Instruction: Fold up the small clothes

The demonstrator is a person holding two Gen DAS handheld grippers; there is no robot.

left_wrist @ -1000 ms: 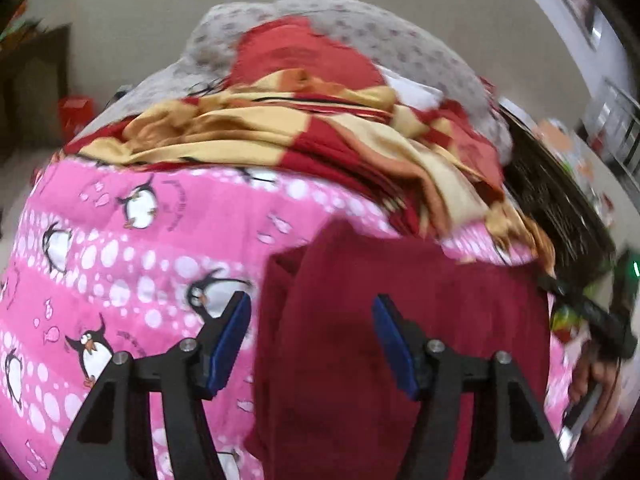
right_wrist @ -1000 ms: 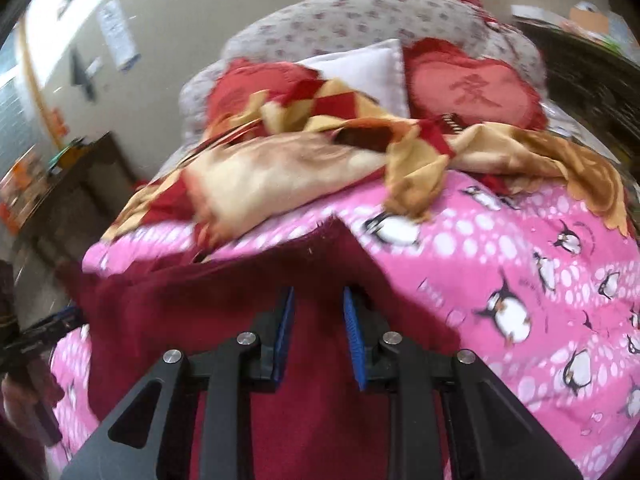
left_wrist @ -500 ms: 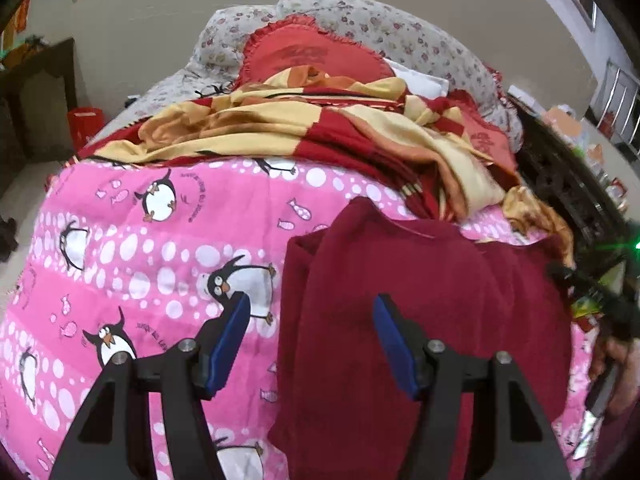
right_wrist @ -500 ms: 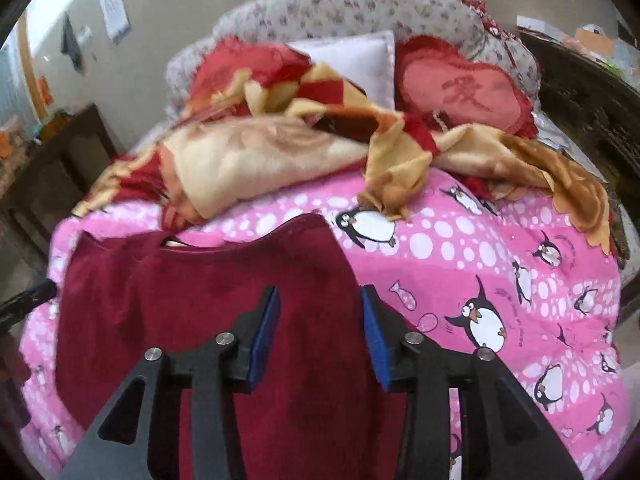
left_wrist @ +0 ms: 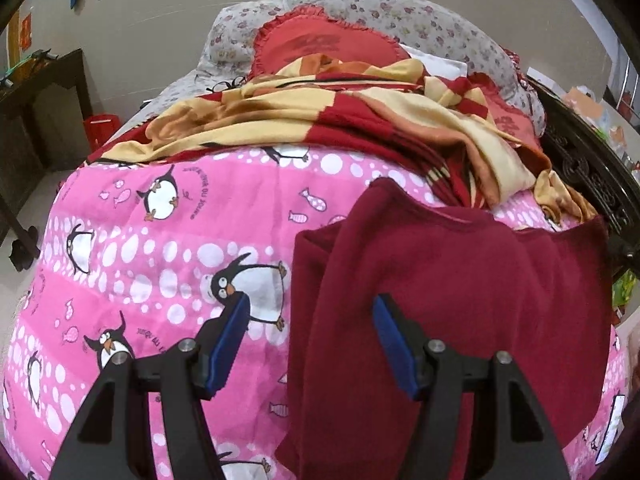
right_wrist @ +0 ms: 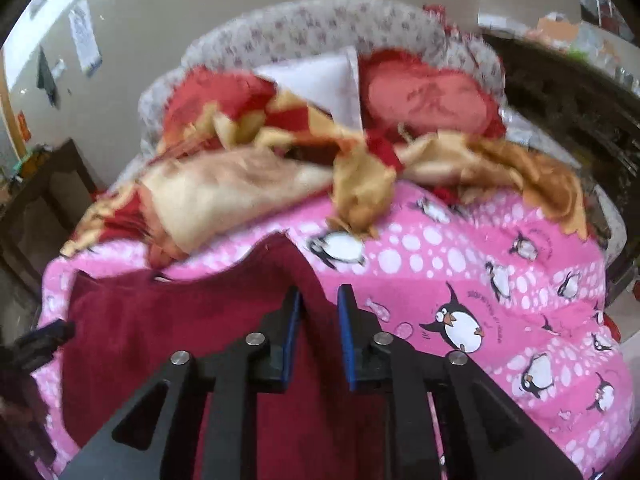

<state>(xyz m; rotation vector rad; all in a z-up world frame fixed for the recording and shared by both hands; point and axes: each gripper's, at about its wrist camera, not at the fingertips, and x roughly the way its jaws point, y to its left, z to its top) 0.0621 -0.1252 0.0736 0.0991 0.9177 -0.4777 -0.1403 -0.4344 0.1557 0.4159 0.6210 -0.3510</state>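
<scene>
A dark red knit garment [left_wrist: 460, 272] lies spread on the pink penguin quilt [left_wrist: 180, 240], its neckline toward the pillows. My left gripper [left_wrist: 312, 304] is open above the garment's left edge, one pad over the quilt and the other over the red cloth. In the right wrist view the garment [right_wrist: 180, 320] fills the lower left. My right gripper [right_wrist: 319, 292] hangs over its right edge, jaws opening, with a narrow gap. That edge runs between the pads and they do not press on it.
A rumpled red-and-yellow blanket [left_wrist: 360, 120] and a red heart cushion [left_wrist: 320, 40] are piled toward the head of the bed. A dark carved bed frame [left_wrist: 588, 168] runs along the right side. A dark table [left_wrist: 40, 92] stands on the left.
The garment, bunched and lifted a second ago, now lies flatter on the quilt. The right jaws stood wider half a second ago and are closer together now. The left jaws keep the same gap.
</scene>
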